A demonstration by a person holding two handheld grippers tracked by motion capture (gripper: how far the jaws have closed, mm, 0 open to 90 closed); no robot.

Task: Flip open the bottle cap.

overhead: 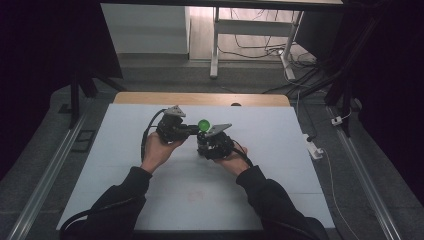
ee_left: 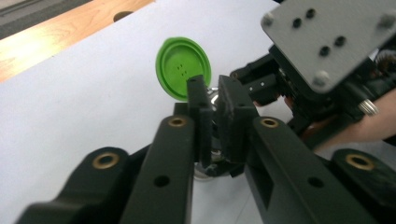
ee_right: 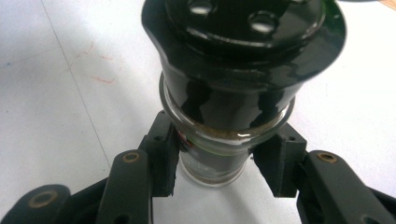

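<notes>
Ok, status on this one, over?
Right gripper shut on glass jar. Left gripper jaws nearly together beside the green lid, grip unclear. Nothing in the way.

Green lid (ee_left: 182, 68), clear jar (ee_right: 219, 149) with seemingly dark contents

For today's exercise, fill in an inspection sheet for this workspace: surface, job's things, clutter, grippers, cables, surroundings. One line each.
Surface: white table, faint red marks.
Job's things: glass jar with dark contents; its green lid stands flipped open.
Clutter: nothing seen.
Grippers: right gripper clamps the jar's glass neck; left gripper has its jaws at the lid's hinge, grip unclear.
Cables: black cable trails from the left gripper; more lie on the floor.
Surroundings: dark room, desk legs beyond.
</notes>
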